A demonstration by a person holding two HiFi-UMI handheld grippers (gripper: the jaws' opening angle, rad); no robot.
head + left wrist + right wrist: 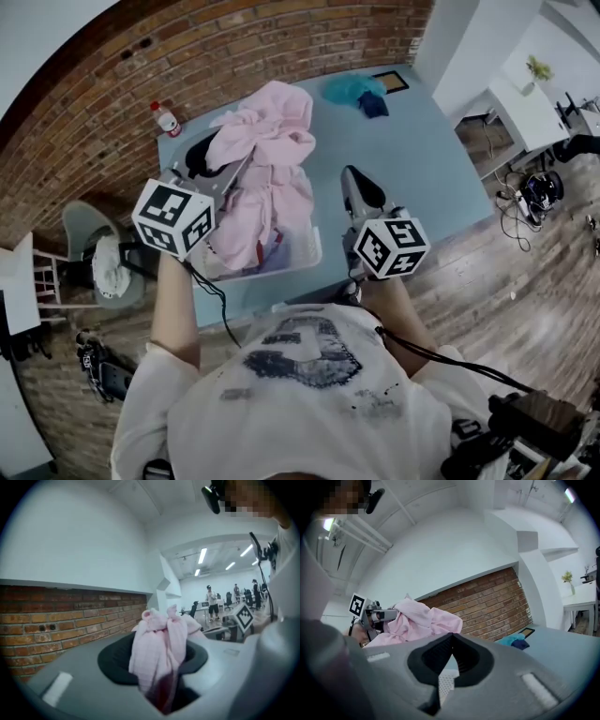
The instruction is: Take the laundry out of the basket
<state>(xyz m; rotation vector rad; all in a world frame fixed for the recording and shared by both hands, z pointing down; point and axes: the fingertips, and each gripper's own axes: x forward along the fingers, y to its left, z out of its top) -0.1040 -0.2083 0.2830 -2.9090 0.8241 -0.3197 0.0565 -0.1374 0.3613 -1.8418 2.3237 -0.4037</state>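
Note:
My left gripper is shut on a pink garment. The garment is lifted and hangs down into the white laundry basket on the blue-grey table. In the left gripper view the pink garment is bunched between the jaws and spills over their tips. My right gripper hovers to the right of the basket, shut with nothing in it. In the right gripper view its jaws meet, and beyond them are the pink garment and the left gripper.
A teal cloth and a dark blue cloth lie at the table's far end beside a flat framed item. A bottle stands at the far left corner by the brick wall. A chair is left of the table.

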